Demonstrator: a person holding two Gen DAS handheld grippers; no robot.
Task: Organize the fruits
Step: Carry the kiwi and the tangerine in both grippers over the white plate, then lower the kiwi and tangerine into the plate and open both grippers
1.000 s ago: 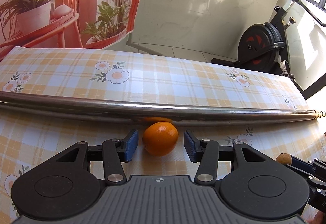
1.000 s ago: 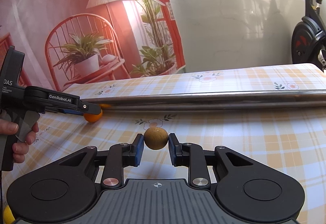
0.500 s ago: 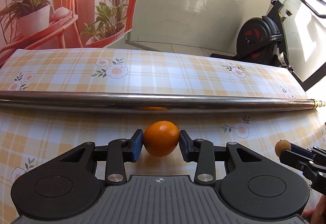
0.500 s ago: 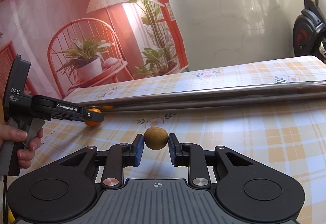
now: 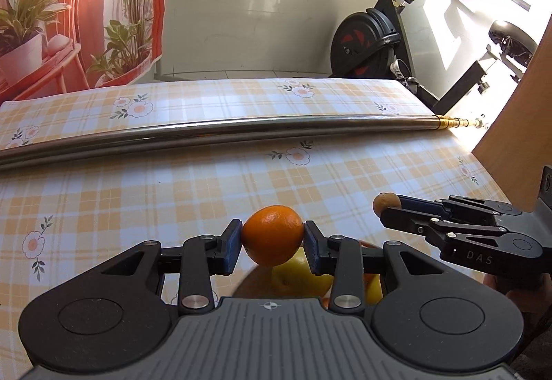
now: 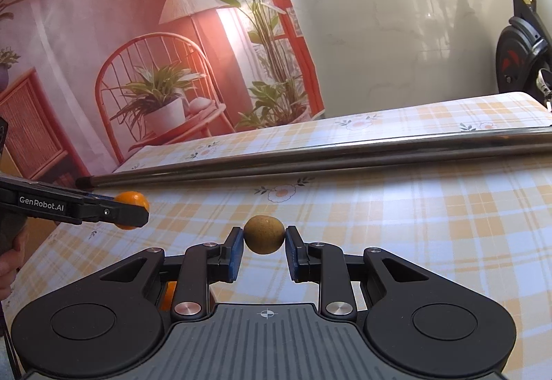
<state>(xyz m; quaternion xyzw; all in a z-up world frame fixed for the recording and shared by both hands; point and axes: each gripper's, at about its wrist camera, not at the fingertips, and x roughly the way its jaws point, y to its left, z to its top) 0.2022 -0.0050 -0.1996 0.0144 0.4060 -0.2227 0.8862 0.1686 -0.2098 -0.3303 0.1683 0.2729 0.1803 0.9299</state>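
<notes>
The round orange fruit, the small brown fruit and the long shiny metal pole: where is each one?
Round orange fruit [image 5: 272, 235]: left wrist view, middle of its peel.
Small round brown fruit [image 6: 264, 235]: right wrist view, middle of its skin.
Long shiny metal pole [image 5: 220, 135]: left wrist view, mid-length on its tube.

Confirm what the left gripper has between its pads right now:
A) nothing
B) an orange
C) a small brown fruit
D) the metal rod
B: in the left wrist view the left gripper has both blue pads pressed on the orange, lifted clear of the tablecloth.
</notes>
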